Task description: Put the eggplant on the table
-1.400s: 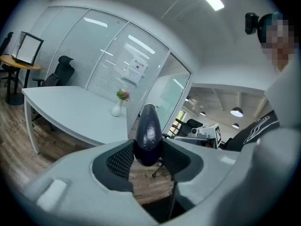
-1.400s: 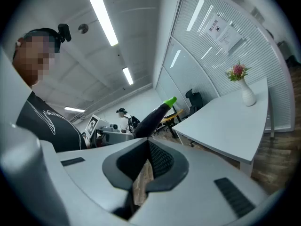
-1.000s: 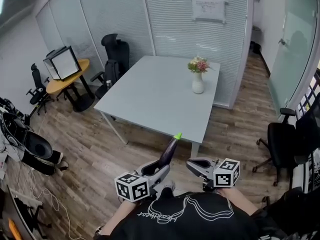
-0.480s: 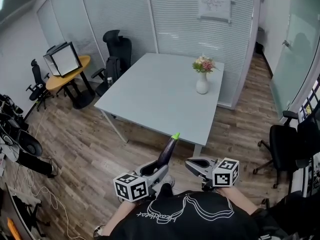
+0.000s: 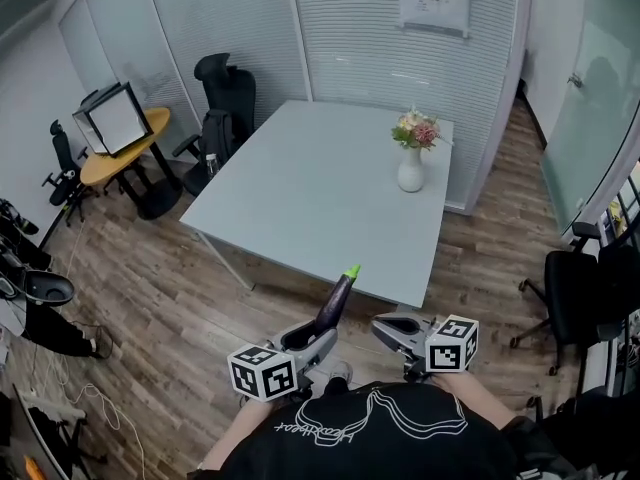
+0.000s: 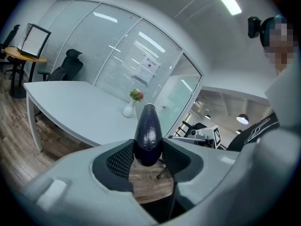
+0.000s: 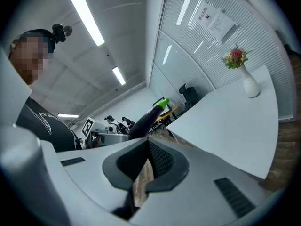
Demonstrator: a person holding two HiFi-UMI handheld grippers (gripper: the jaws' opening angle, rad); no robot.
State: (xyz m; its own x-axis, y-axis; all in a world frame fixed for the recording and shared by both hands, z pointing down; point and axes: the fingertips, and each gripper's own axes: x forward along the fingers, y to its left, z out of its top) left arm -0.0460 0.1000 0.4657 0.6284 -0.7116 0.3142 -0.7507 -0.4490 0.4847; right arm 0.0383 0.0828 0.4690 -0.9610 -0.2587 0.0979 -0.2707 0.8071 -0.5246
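A dark purple eggplant (image 5: 336, 303) with a green stem tip sticks forward and upward out of my left gripper (image 5: 315, 338), whose jaws are shut on its thick end. In the left gripper view the eggplant (image 6: 148, 131) sits squeezed between the two ribbed pads. My right gripper (image 5: 390, 325) hangs beside it, shut with nothing in it. In the right gripper view the eggplant (image 7: 146, 118) shows to the left. The large pale grey table (image 5: 300, 198) stands just ahead, and both grippers are short of its near edge, over the wooden floor.
A white vase of flowers (image 5: 411, 163) stands at the table's far right. A black office chair (image 5: 222, 88) is at its far left, another chair (image 5: 570, 288) at the right. A small round yellow table (image 5: 115, 153) with a monitor stands at the left.
Both grippers and the head have come closer to the table, whose near edge now lies nearer the eggplant's tip. The hold on the eggplant is the same.
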